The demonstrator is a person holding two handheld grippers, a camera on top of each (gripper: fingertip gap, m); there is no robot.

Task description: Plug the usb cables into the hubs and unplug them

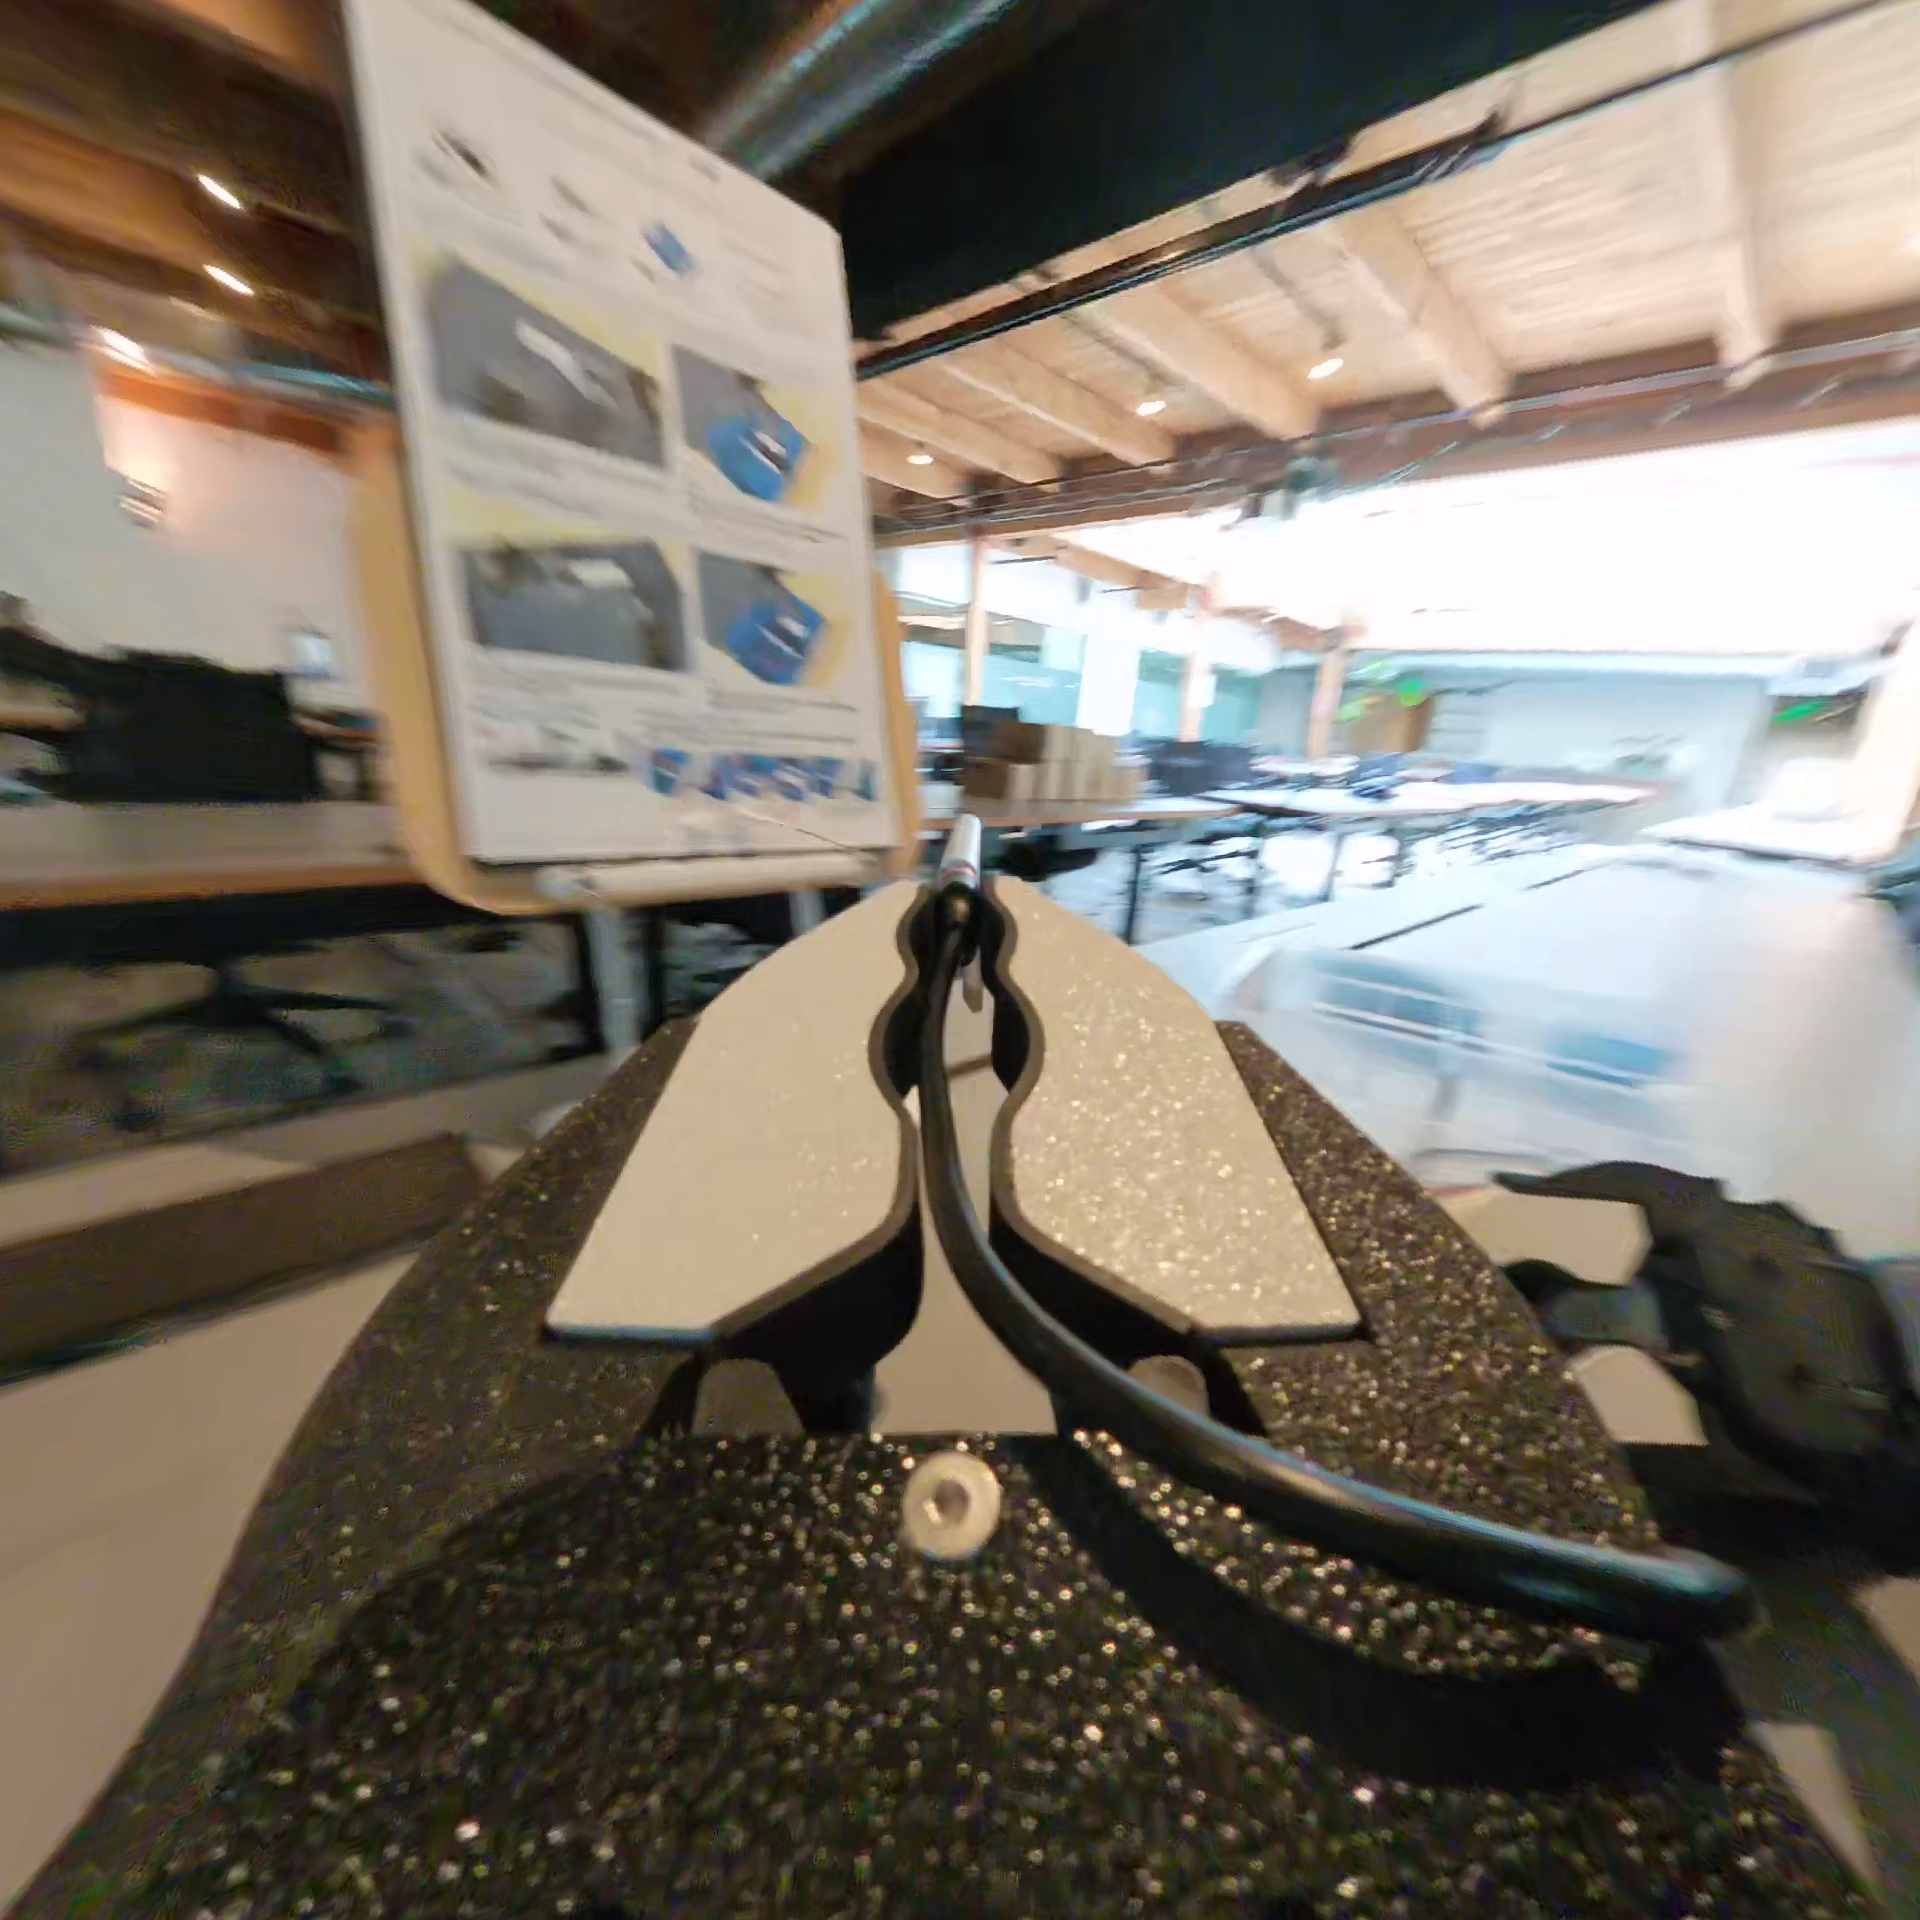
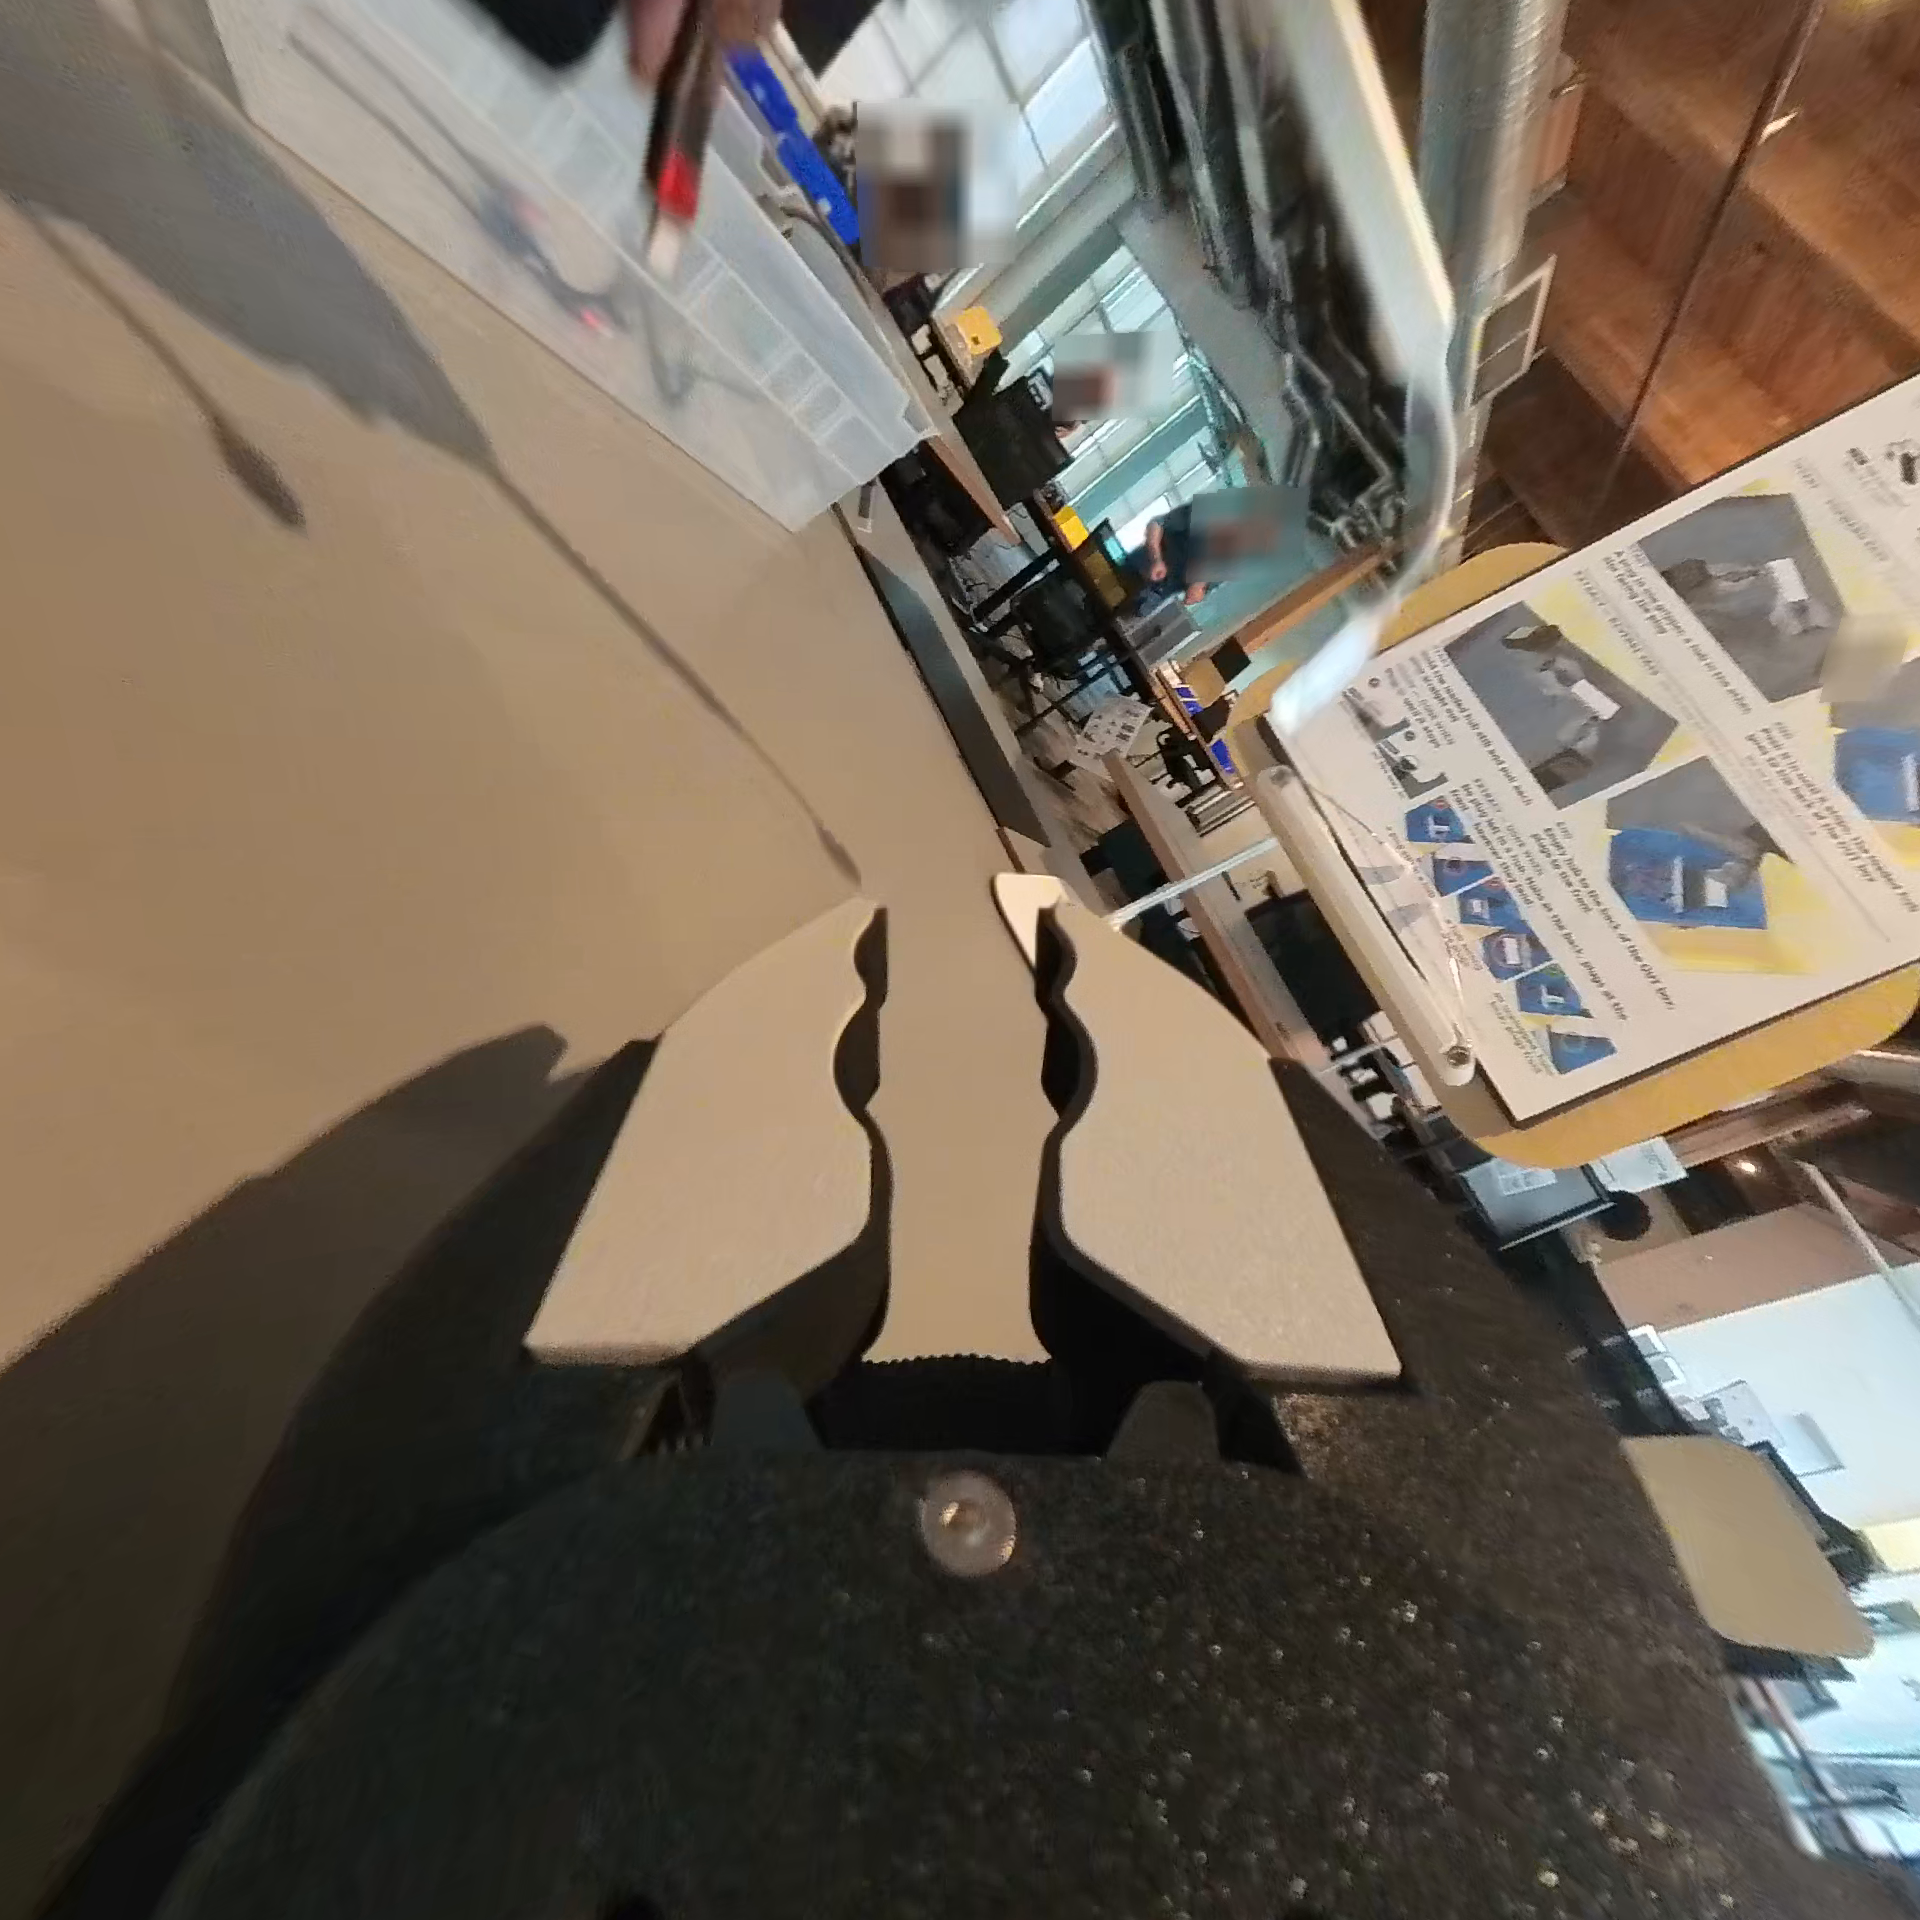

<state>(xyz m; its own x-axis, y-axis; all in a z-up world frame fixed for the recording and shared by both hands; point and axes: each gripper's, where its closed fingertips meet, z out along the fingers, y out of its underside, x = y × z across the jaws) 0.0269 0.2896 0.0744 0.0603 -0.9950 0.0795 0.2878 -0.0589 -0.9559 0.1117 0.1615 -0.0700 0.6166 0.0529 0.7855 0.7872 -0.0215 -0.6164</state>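
In the left wrist view the left gripper (image 1: 958, 902) is clenched on a black usb cable (image 1: 1049, 1320), its metal plug (image 1: 962, 844) poking past the fingertips. In the right wrist view the right gripper (image 2: 956, 930) gapes, grasping nothing, above the table (image 2: 364, 748); well beyond it, a clear plastic bin (image 2: 790, 343) holds blurred cables.

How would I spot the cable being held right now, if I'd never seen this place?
Find the tilted instruction board on its wooden stand. Just below it, the left tongs are pinched shut on a black usb cable. Its silver plug pokes past the tips; its cord trails back rightward.
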